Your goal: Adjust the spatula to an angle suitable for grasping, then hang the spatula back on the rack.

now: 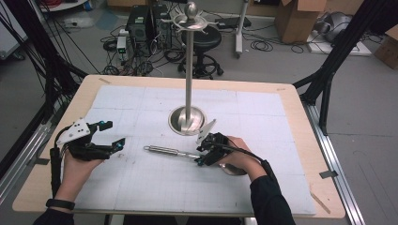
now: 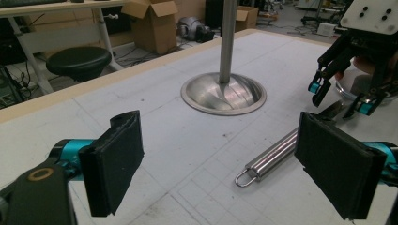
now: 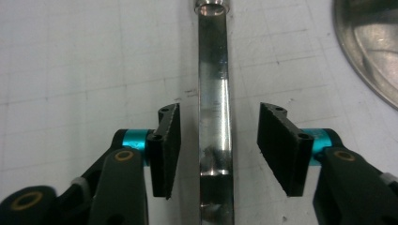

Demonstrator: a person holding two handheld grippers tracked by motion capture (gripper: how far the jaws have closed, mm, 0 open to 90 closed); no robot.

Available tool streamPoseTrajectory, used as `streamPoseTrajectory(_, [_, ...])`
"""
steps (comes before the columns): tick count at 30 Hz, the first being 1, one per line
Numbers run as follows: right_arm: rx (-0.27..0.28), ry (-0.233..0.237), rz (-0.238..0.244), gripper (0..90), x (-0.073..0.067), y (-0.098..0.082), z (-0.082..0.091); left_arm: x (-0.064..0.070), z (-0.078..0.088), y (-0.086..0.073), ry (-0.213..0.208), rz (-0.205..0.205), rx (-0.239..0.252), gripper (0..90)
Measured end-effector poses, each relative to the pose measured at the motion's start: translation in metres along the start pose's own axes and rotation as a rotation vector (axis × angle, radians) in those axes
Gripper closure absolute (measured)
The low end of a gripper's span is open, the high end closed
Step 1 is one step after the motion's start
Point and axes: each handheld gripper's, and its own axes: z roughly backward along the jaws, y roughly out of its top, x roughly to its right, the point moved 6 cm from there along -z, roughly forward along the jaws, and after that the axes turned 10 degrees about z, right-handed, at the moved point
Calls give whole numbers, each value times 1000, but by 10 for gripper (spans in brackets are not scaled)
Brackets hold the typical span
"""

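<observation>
Both hands low; right gripper (image 3: 218,150) astride utensil (image 3: 215,108), unclamped.

Both tongs, left (image 1: 114,134) and right (image 1: 202,152), are black with teal fittings, brass-coloured pivots and ribbed black pads (image 3: 279,147). Each carries a grey three-cornered plate and black cable. Dark sleeve (image 1: 270,199); black wristband (image 1: 60,204).

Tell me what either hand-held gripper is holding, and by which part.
Nothing. The right hand-held gripper straddles the flat shiny steel utensil handle without touching; the left hand-held gripper is open.
</observation>
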Motion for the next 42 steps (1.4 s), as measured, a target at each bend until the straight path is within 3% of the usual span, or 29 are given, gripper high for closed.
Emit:
streamPoseTrajectory(6, [43, -18, -24, 409, 1, 3, 7, 2, 1, 3, -1, -2, 10, 163])
streamPoseTrajectory(19, [16, -11, -16, 445, 2, 3, -1, 3, 2, 2, -4, -8, -2, 163])
streamPoseTrajectory(30, [-11, 5, 12, 524, 3, 6, -8, 5, 4, 1, -3, -20, -14, 163])
streamPoseTrajectory(34, [-34, 6, 29, 582, 0, 6, -11, 6, 3, 1, -3, -20, -17, 163])
streamPoseTrajectory(42, [-66, 23, 20, 703, -2, 10, -11, 7, 2, 0, -5, -22, -23, 163])
